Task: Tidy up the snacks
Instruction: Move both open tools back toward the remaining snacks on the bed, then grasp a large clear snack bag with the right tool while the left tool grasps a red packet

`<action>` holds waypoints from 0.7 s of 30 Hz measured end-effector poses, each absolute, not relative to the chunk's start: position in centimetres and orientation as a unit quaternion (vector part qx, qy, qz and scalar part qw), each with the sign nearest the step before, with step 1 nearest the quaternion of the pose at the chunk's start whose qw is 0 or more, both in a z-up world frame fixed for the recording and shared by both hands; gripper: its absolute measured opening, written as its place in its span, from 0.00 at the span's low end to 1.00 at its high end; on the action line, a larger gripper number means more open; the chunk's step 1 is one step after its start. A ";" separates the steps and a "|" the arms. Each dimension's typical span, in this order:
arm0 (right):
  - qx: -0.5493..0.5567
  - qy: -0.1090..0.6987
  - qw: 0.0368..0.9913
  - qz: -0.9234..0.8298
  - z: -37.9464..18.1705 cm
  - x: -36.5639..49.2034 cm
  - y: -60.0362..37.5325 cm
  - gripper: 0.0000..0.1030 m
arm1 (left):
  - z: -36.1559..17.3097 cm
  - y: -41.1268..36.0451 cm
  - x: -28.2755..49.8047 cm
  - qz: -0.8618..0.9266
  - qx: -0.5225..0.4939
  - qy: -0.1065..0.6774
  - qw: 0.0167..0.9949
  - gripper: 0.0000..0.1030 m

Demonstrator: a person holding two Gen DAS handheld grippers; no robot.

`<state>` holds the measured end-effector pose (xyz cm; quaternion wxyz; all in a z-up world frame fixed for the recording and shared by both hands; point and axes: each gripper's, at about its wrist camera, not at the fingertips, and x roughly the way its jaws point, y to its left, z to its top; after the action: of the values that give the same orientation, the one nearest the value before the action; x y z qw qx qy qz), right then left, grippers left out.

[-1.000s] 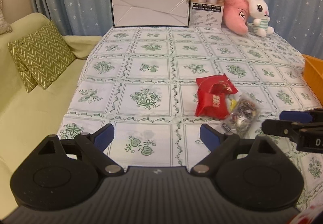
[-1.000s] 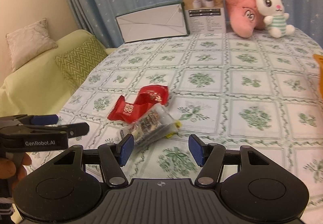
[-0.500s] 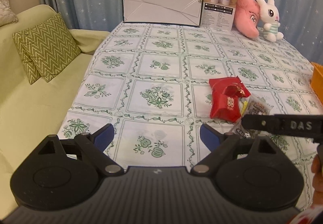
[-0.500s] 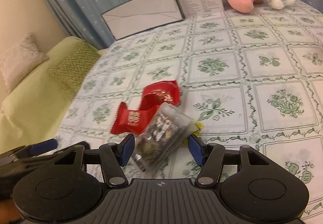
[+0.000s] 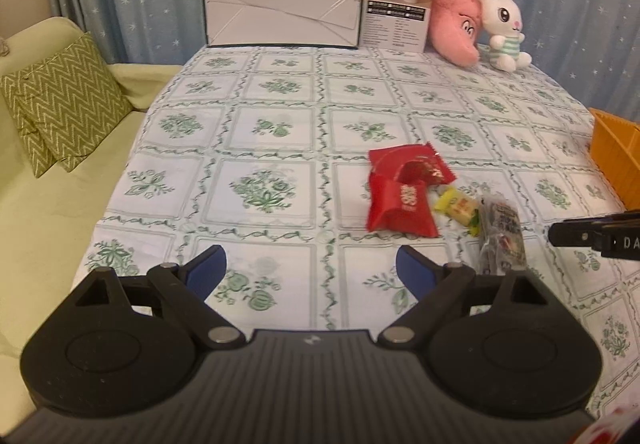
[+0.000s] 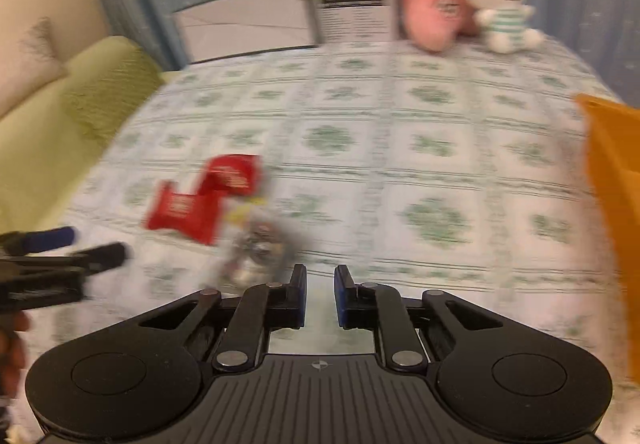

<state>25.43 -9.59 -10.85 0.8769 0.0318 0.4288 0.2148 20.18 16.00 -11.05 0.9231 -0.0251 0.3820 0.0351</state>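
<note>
Floral tablecloth (image 6: 440, 164), clear snack packet (image 6: 260, 248) just left of closed right tool (image 6: 320, 286).

"DA" on right tongs (image 5: 568, 234) (cropped)

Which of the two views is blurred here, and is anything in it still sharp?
Right wrist view: motion blur smears the tablecloth, red snack packet and clear snack bag; only the right gripper itself stays crisp. Left wrist view: sharp throughout, evenly lit, with fisheye bending at the edges.
</note>
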 end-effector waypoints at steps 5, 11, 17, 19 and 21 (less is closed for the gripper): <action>0.060 0.413 0.882 0.220 -11.0 25.1 -10.7 0.45 | -10.8 15.4 20.7 0.034 -0.023 0.376 0.926 0.88; 0.074 0.404 0.877 0.249 -10.7 24.7 -8.1 0.69 | -10.8 16.0 21.1 0.053 -0.017 0.374 0.926 0.88; 0.086 0.413 0.869 0.259 -12.0 25.2 -5.1 0.69 | -10.9 17.0 21.0 0.071 -0.021 0.375 0.924 0.88; 0.071 0.409 0.874 0.253 -12.2 25.3 -4.3 0.69 | -10.9 16.9 21.1 0.072 -0.017 0.374 0.924 0.88; 0.038 0.406 0.878 0.249 -12.5 25.4 -3.7 0.58 | -11.0 16.9 21.1 0.072 -0.014 0.375 0.924 0.88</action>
<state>25.39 -3.70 -12.53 0.8785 0.0379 0.4060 0.2489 21.13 16.86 -10.99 0.9243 -0.0138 0.3746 0.0716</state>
